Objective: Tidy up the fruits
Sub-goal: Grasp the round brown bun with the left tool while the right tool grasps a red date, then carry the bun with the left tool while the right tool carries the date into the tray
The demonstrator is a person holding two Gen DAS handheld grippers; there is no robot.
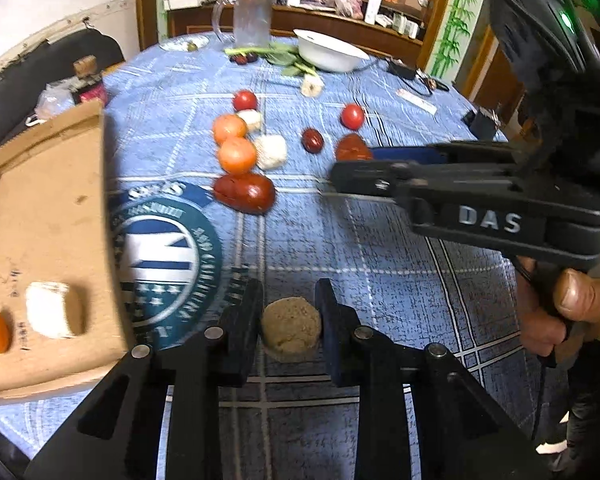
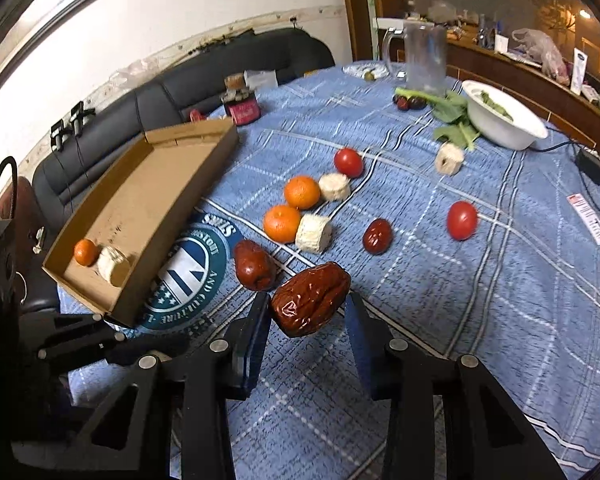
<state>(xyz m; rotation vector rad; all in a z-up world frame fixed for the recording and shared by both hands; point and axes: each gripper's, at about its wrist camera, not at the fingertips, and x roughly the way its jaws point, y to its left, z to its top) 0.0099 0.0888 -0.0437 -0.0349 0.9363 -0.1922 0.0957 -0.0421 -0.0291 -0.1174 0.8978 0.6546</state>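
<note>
Holding a round tan slice (image 1: pixel 291 334) between its two fingers, the left gripper (image 1: pixel 290 320) hovered low over the blue checked tablecloth (image 1: pixel 400 280), just right of the cardboard tray (image 1: pixel 40 208); the slice touched both pads, so the grip appeared closed on it. The right gripper (image 2: pixel 306 312) framed a wrinkled brown date (image 2: pixel 311 298) between its fingers; a gap showed on the right side of the date, so whether the fingers gripped it or only bracketed it could not be told. The tray lay at the left of the table with its near end over the printed round emblem (image 2: pixel 188 276), and already contained a small orange (image 2: pixel 86 252) and a white slice (image 2: pixel 113 265) at that near end, which suggested it served as the collection point. Most of the tray floor toward the far end was bare, leaving room for further items. Loose on the cloth, in the middle, lay two oranges (image 2: pixel 283 222), two more white slices (image 2: pixel 314 234), two tomatoes (image 2: pixel 462 220), a smooth dark date (image 2: pixel 255 266) and a smaller red date (image 2: pixel 377 236). The tray's raised right wall (image 2: pixel 180 216) stood between the fruit and the tray floor, so any transfer would probably require lifting over that edge. A white bowl (image 2: pixel 504 120), greens (image 2: pixel 452 114) and a clear jug (image 2: pixel 424 60) stood at the far side, well apart from the working area.
</note>
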